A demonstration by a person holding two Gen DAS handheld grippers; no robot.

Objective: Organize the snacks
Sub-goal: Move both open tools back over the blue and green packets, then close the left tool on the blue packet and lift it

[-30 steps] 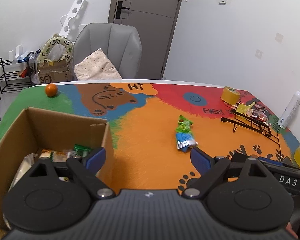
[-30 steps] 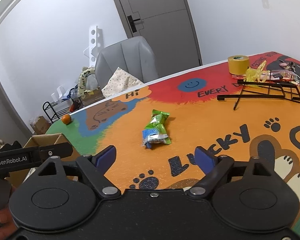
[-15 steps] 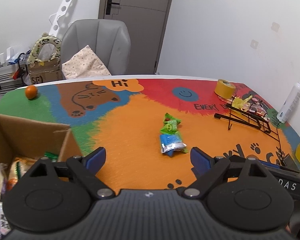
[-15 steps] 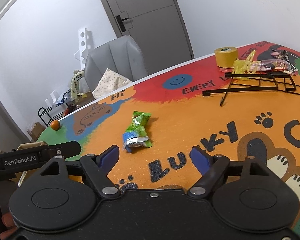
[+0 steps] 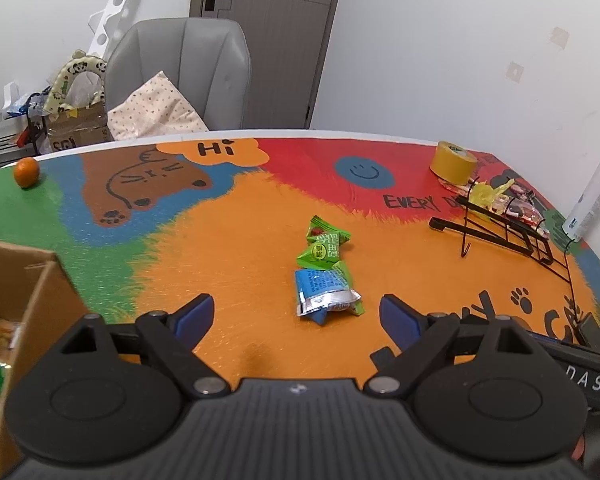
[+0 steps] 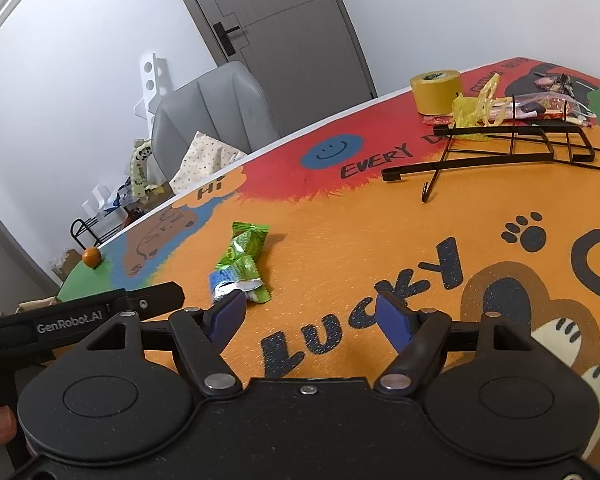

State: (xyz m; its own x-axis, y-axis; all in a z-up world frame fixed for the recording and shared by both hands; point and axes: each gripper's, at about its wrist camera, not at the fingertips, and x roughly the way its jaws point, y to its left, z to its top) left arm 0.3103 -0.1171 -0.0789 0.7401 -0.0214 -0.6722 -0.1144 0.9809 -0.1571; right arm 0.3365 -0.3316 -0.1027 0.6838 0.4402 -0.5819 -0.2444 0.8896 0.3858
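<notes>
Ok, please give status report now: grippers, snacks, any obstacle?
Left gripper open, empty. Right gripper open, empty, jaws just closing. Snack packets lie loose on table. Nothing blocks them.

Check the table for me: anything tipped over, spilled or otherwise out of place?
The black wire rack lies flat on its side near the tape roll. The snack packets sit loose mid-table, outside the cardboard box.

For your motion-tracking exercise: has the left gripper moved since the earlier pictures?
Yes. The left gripper has swung right, away from the cardboard box, toward the snack packets.
</notes>
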